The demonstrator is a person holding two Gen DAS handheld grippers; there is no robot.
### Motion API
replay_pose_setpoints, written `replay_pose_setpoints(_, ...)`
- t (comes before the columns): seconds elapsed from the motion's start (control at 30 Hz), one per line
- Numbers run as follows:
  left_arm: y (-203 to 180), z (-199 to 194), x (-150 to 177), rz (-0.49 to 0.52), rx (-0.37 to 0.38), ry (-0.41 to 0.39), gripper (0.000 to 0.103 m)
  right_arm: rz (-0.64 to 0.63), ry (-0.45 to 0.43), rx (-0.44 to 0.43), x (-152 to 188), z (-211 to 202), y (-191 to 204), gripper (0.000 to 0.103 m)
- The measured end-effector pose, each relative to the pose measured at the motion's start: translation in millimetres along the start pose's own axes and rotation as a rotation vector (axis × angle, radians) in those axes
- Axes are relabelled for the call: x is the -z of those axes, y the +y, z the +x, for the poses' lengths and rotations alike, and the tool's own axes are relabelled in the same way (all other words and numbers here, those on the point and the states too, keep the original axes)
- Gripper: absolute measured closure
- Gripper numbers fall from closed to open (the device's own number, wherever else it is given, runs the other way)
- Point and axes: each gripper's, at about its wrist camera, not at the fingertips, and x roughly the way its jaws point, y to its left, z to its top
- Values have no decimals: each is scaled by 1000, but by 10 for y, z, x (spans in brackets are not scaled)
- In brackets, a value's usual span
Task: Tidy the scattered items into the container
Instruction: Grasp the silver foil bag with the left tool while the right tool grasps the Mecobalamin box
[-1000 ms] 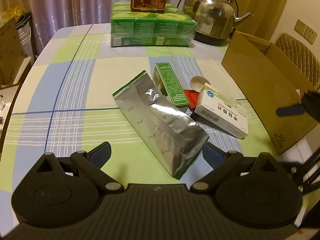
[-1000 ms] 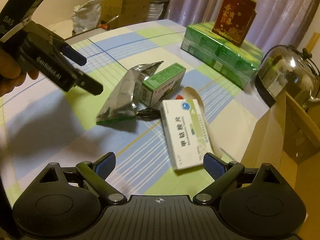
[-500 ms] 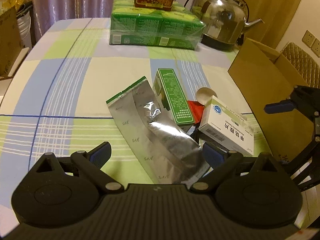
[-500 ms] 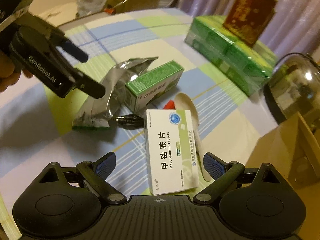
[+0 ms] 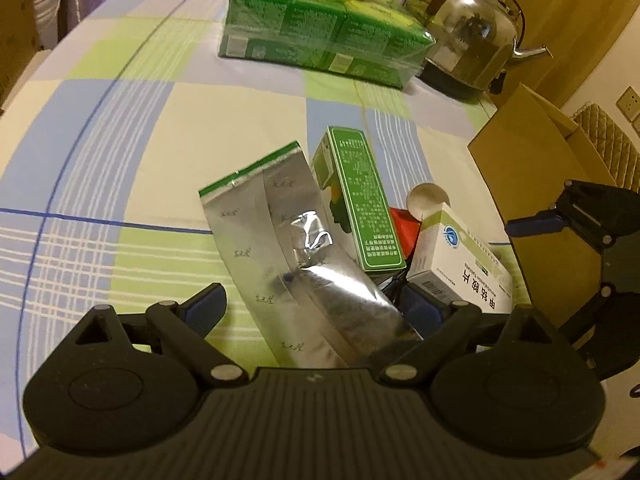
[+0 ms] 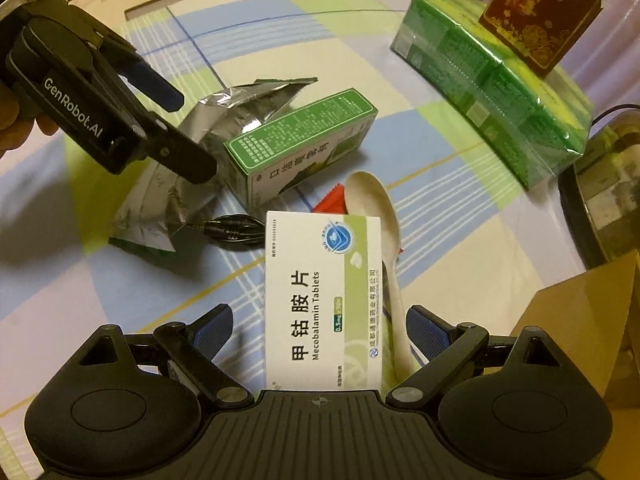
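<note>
On the bench, nearest my cameras: both sets of jaws spread wide, nothing pinched.
Right gripper [image 6: 320, 330]: I have it low over the white tablet box [image 6: 324, 300]; the box lies flat between the spread jaws, no pad touching that I can see.
Left gripper [image 5: 312, 306]: I hold it over the near end of the silver foil pouch [image 5: 296, 256], which lies between its open jaws; contact I cannot tell.
Spoon [image 6: 380, 216]: pale, partly under the tablet box's right edge.
Black cable plug [image 6: 232, 230]: on the cloth, between pouch and tablet box.
Green carton [image 5: 360, 204]: just beyond, leaning against the pouch's far side.
Red item [image 5: 404, 228]: small, between carton and tablet box; kind unclear.
Cardboard box [image 5: 532, 152]: open, at the right bench edge, near the clutter.
Far end: wrapped green packs [image 5: 320, 36], steel kettle [image 5: 460, 28].
</note>
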Motion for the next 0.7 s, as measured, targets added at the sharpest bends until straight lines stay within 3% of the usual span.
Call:
replay_pose_setpoints(0.17,-5,60,-15,6,11,13,16,15,14,5,-9,57,-39,11)
replay_pose_setpoints(0.27,-21,92,-14,47,-11,30,34,24,27,-1,-7,90,-55,13)
replay_pose_setpoints(0.43,-17,54,2,135,-45,65,49,48,42,-14,-4,121,-86,33)
replay_pose_setpoints(0.5,-12,26,13,179,-60,82,58,51,44,-12,0,123,-84,34)
replay_pose_setpoints(0.63,0,-55,73,274,-82,127,66,56,44,-8,5,109,-57,38)
replay_pose_setpoints(0.7,-23,-104,130,330,-92,156,67,59,35,-13,2,61,-33,53)
